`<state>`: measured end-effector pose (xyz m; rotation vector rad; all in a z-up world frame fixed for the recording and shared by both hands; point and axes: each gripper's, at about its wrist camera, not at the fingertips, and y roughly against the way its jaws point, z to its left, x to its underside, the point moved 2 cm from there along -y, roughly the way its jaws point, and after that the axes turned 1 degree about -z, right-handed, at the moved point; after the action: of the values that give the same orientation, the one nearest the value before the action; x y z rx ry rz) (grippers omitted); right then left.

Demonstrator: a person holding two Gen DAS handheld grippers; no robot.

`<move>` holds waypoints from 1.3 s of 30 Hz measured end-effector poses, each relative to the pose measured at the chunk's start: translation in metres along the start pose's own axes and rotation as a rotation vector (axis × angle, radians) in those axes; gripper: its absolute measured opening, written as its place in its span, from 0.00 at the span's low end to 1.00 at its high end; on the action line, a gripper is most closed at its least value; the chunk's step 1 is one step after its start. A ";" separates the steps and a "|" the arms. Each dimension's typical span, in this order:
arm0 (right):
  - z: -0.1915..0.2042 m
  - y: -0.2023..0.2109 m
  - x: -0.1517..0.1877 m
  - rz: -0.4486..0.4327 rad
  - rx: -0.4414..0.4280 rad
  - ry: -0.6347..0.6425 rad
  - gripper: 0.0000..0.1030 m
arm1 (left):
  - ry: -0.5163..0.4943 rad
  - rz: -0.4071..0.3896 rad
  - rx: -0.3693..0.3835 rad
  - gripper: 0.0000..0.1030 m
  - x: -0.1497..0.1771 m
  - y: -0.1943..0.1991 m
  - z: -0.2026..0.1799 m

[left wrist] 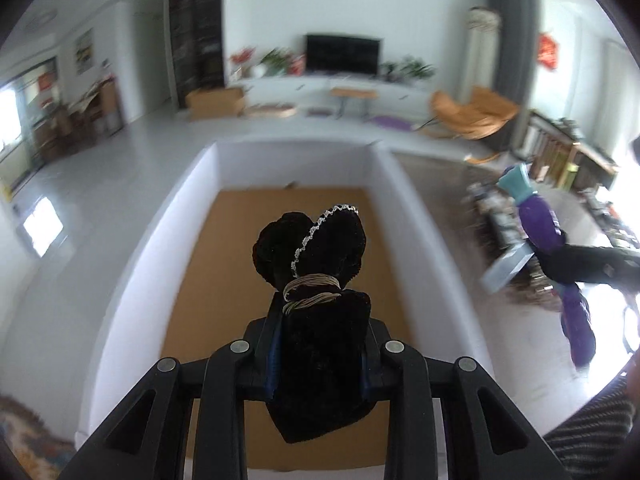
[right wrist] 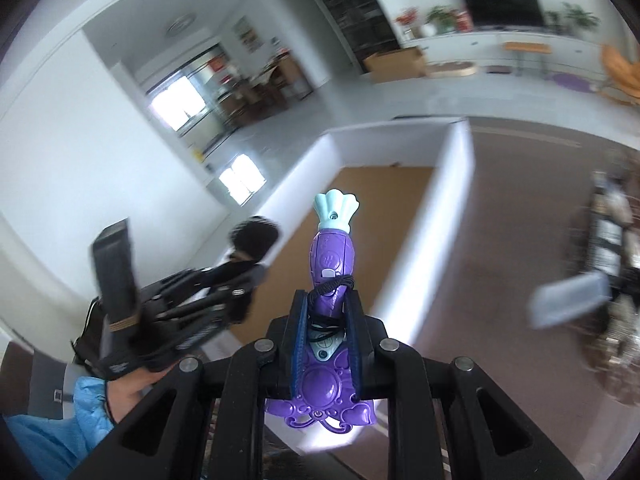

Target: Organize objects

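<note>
My left gripper (left wrist: 318,316) is shut on a black velvet pouch (left wrist: 320,276) tied with a beige cord and holds it above a white box (left wrist: 132,264) with a brown cardboard floor. My right gripper (right wrist: 327,304) is shut on a purple toy with a pale teal fan top (right wrist: 334,248), held over the same white box (right wrist: 444,216) near its right wall. The right gripper and the purple toy also show at the right of the left wrist view (left wrist: 540,236). The left gripper with the pouch shows at the left of the right wrist view (right wrist: 248,256).
A brown table surface (right wrist: 500,240) lies right of the box. A cluttered dark tray (right wrist: 612,240) and a pale grey lid-like piece (right wrist: 568,300) sit at the right. Beyond are a living room floor, a TV cabinet (left wrist: 340,84) and an orange chair (left wrist: 472,116).
</note>
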<state>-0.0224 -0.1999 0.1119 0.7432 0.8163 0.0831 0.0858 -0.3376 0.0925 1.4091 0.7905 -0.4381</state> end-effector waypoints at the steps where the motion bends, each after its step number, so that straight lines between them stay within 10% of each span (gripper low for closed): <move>1: 0.008 -0.014 0.002 0.018 -0.009 0.010 0.18 | 0.019 0.019 -0.018 0.29 0.004 -0.006 0.009; 3: 0.022 -0.043 0.006 0.062 -0.003 0.039 0.18 | 0.043 0.060 -0.048 0.34 0.010 -0.018 0.017; 5: 0.029 -0.077 0.014 0.111 0.021 0.055 0.20 | 0.052 0.138 -0.081 0.62 0.020 -0.036 0.021; 8: 0.024 -0.104 0.024 0.153 0.063 0.041 0.49 | 0.050 0.179 -0.150 0.89 0.030 -0.045 0.023; 18: -0.009 -0.005 0.045 -0.176 0.238 0.069 0.94 | 0.076 -0.019 -0.113 0.89 0.015 -0.008 -0.014; 24: -0.124 0.054 0.119 -0.225 0.657 -0.043 0.95 | -0.077 -0.067 0.187 0.90 0.013 0.016 -0.132; 29: -0.217 0.108 0.173 -0.173 0.884 -0.190 0.95 | -0.214 0.108 0.461 0.96 0.051 -0.006 -0.249; 39: -0.276 0.157 0.200 -0.130 0.978 -0.228 0.95 | -0.288 0.198 0.220 0.96 0.085 -0.134 -0.301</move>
<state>-0.0405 0.1424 -0.0397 1.5781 0.6574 -0.5476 -0.0189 -0.0486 -0.0535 1.5676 0.3735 -0.5706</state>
